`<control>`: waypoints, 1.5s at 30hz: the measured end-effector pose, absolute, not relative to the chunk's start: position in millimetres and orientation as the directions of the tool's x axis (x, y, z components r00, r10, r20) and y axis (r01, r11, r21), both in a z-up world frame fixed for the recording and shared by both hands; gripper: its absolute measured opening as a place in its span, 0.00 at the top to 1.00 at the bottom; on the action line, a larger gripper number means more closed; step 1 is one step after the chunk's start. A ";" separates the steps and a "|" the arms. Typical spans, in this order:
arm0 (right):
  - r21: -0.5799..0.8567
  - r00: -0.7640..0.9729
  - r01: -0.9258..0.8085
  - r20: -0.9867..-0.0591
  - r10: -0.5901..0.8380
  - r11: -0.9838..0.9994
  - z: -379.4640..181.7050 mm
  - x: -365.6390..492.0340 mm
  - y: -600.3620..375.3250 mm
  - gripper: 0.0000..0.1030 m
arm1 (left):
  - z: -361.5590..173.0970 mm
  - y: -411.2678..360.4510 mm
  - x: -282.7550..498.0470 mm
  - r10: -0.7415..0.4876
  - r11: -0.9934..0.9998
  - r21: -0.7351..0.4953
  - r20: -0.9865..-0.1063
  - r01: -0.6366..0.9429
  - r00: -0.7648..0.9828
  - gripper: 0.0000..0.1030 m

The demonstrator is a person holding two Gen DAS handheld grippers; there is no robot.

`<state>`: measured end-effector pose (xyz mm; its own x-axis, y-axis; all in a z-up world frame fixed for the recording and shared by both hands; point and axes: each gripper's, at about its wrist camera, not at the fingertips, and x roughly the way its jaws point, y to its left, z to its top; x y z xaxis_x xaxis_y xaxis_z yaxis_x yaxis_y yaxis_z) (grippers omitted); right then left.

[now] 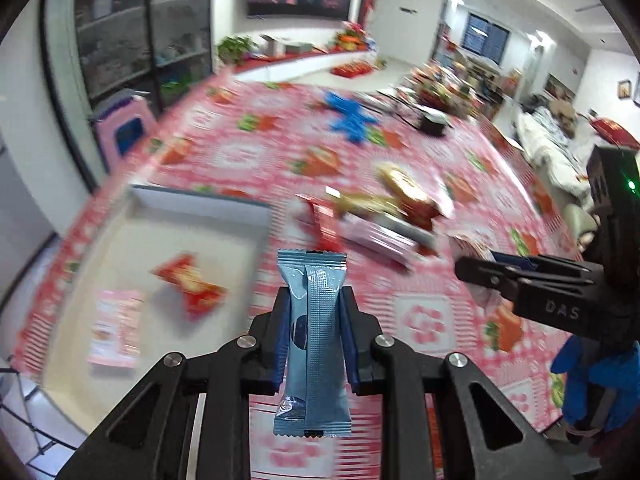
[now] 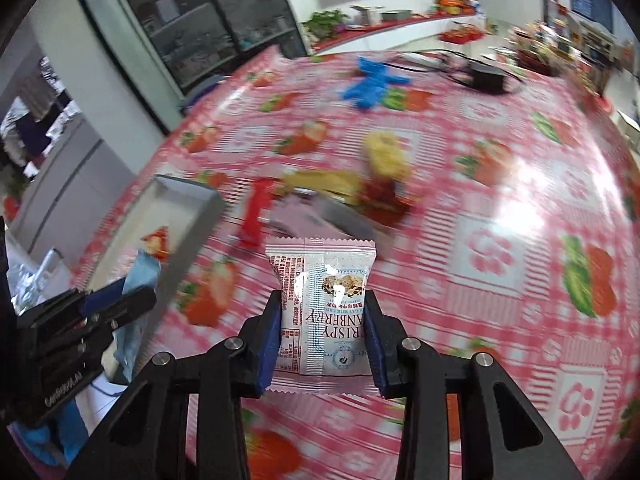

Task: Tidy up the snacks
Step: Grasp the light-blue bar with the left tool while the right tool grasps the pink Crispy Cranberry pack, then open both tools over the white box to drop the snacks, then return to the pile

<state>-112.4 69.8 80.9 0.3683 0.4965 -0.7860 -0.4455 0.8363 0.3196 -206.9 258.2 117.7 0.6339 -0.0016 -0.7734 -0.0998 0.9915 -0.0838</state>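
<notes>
Between the left gripper's (image 1: pixel 313 316) pads, a blue snack stick (image 1: pixel 314 340) stands upright above the blurred strawberry tablecloth (image 1: pixel 420 312). Beyond it, the white tray (image 1: pixel 200 216) holds two smeared packets. Alongside, the right gripper (image 2: pixel 323 320) pinches a cranberry crisp packet (image 2: pixel 322 312), its lettering upside down.

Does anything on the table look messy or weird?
Yes. A blue rubber glove lies crumpled among the strawberries on the tablecloth, far from the snacks, and the loose snack pile sits jumbled outside the white tray.
</notes>
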 end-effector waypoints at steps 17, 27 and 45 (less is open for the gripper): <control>0.384 0.159 -0.610 -0.798 0.582 0.693 81.4 -95.0 263.6 0.62 | 66.4 395.4 -210.8 0.107 0.932 -0.101 -0.841 -0.348 0.530 0.75; 0.321 0.130 -0.650 -0.846 0.518 0.688 59.6 -90.3 309.4 0.59 | 47.6 410.3 -210.7 0.093 0.922 -0.117 -0.858 -0.369 0.506 0.59; 0.209 0.344 -0.455 -0.855 0.387 0.866 70.6 -33.4 157.0 0.18 | 99.7 294.7 -153.3 -0.002 0.988 -0.088 -0.831 -0.129 0.556 0.22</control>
